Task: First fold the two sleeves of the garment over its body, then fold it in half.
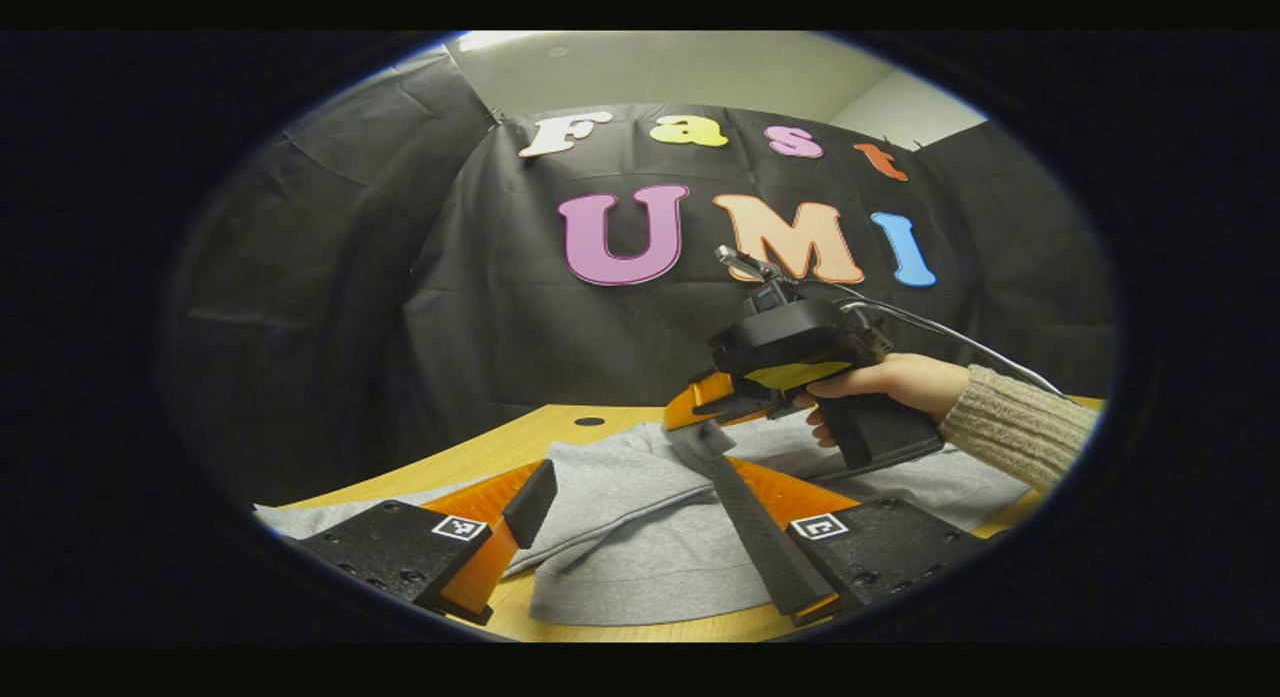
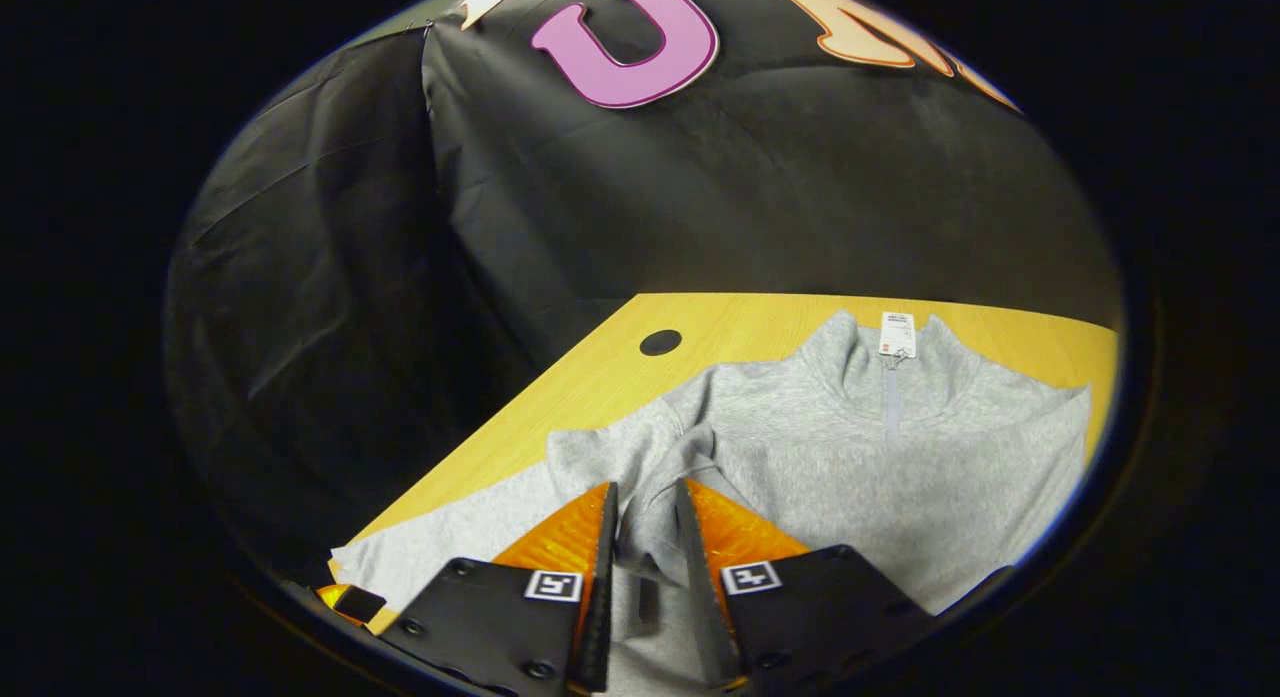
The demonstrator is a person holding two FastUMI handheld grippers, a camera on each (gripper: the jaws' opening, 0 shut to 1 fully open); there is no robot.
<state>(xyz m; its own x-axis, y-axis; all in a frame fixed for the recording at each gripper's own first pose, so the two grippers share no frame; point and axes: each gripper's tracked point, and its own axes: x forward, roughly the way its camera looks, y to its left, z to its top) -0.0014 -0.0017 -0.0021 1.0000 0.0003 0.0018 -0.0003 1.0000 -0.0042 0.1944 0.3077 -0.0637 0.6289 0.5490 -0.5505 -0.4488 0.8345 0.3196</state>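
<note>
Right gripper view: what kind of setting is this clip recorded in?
Likely a staged recording booth, not a home: black cloth wall draped behind, a bare wooden table with a cable hole, and a grey garment with its tag attached.

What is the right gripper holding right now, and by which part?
The right gripper is shut on the grey fleece sweatshirt, pinching a bunched fold of its sleeve over the wooden table. The left gripper is open, holding nothing.

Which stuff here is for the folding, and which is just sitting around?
For the folding:
- grey garment
- its sleeve, pinched in the right gripper
- left gripper, open above the cloth

Just there:
- wooden table
- paper tag at the collar
</note>
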